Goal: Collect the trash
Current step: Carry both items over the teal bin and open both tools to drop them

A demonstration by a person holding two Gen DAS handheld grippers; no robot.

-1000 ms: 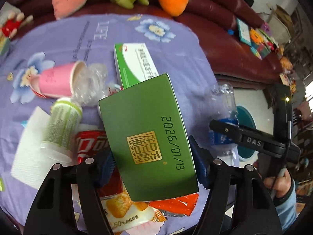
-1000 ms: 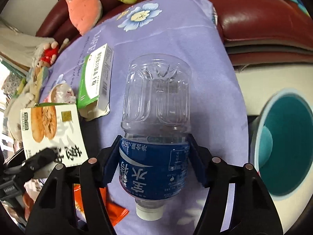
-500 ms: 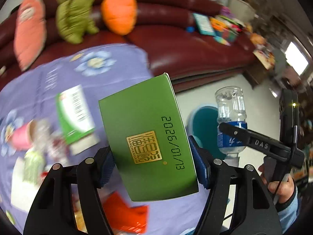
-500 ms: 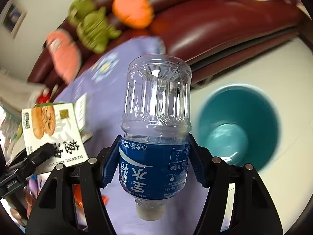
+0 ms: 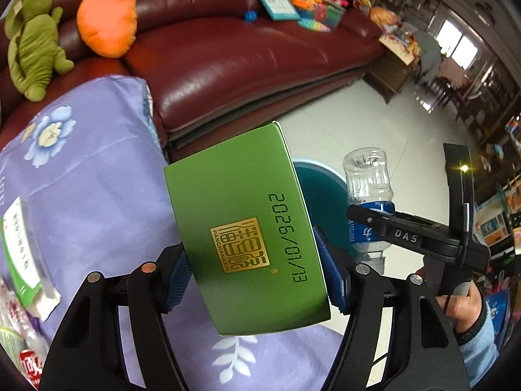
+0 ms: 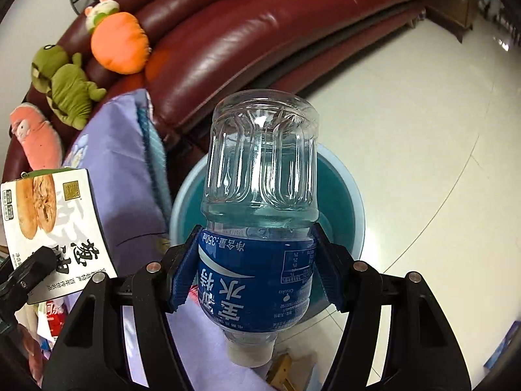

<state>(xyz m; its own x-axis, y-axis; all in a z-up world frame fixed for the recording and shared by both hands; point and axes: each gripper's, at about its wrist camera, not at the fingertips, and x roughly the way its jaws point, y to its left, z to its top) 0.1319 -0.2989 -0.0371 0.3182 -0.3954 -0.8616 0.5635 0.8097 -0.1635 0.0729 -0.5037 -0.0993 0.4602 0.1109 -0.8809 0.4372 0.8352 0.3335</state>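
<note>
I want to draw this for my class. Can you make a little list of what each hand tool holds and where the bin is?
left gripper: shut on box
right gripper: shut on bottle, cap toward camera
bin: teal, on the floor beside the table, behind the bottle
table: purple flowered cloth, trash on it
sofa: dark red, with plush toys

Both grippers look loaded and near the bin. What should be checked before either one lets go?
1. Right gripper clamped on the water bottle: ok.
2. Left gripper clamped on the green box: ok.
3. Teal bin open: ok.
4. Bottle lined up with the bin mouth: ok, in the right wrist view.
5. Box over the bin: cannot tell; it hides most of the rim.
6. Bottle cap on: ok.
</note>
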